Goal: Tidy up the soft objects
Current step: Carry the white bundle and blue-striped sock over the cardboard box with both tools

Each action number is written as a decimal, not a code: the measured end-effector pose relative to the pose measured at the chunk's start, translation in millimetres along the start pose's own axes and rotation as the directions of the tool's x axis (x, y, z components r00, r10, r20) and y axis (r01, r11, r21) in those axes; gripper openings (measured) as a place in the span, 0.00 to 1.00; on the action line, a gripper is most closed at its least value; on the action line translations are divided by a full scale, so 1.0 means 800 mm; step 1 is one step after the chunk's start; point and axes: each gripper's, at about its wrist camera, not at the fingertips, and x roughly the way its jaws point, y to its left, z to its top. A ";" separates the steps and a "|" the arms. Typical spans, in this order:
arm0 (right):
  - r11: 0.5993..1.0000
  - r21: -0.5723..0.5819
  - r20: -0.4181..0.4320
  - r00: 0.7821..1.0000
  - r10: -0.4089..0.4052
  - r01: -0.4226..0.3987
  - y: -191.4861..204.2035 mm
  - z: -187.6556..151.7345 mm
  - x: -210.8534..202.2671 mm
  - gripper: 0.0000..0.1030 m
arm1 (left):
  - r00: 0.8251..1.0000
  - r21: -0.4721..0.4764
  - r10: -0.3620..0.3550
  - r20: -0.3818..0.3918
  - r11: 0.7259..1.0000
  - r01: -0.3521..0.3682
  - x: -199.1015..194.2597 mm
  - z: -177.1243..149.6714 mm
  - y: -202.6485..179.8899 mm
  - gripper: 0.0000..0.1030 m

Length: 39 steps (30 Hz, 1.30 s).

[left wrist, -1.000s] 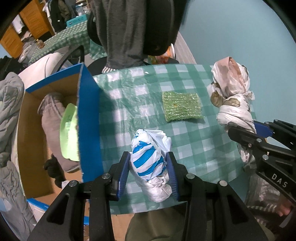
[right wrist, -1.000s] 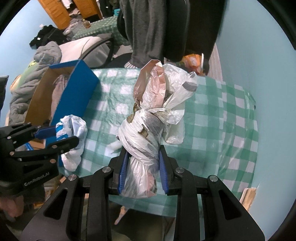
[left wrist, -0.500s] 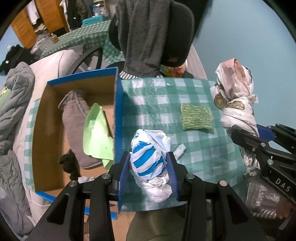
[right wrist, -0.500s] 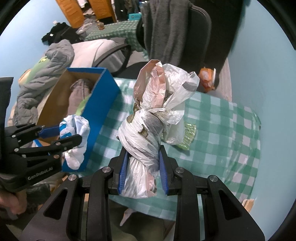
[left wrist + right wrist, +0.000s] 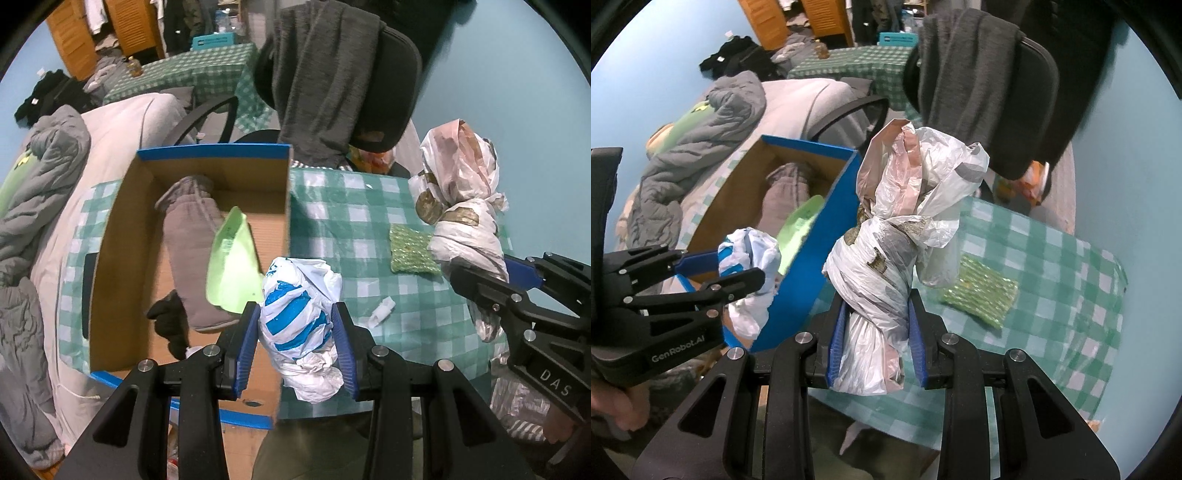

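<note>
My left gripper (image 5: pixel 297 321) is shut on a knotted blue-and-white striped plastic bag (image 5: pixel 299 314), which hangs over the right wall of a blue cardboard box (image 5: pixel 284 177). That same bag (image 5: pixel 748 266) and left gripper (image 5: pixel 738 267) show at the left of the right wrist view. My right gripper (image 5: pixel 877 321) is shut on a larger bundle of white and pink plastic bags (image 5: pixel 886 240), held above the table edge beside the box (image 5: pixel 831 214). The bundle (image 5: pixel 461 206) also appears at the right of the left wrist view, in the right gripper (image 5: pixel 491 280).
Inside the box lie a grey rolled garment (image 5: pixel 192 236), a light green sheet (image 5: pixel 232 258) and a black item (image 5: pixel 170 325). A green scrub pad (image 5: pixel 412 251) and a white scrap (image 5: pixel 382 312) lie on the checked tablecloth (image 5: pixel 343 221). A chair draped with grey clothing (image 5: pixel 332 74) stands behind.
Both grippers have carried their bags leftward and a little up, from over the table toward the box. The striped bag now hangs at the box's right wall.
</note>
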 end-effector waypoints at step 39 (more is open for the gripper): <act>0.978 -0.159 -0.127 0.985 0.112 -0.132 0.140 0.065 0.106 0.28 | 0.994 -0.174 0.091 -0.060 0.980 -0.100 0.033 -0.008 0.160 0.39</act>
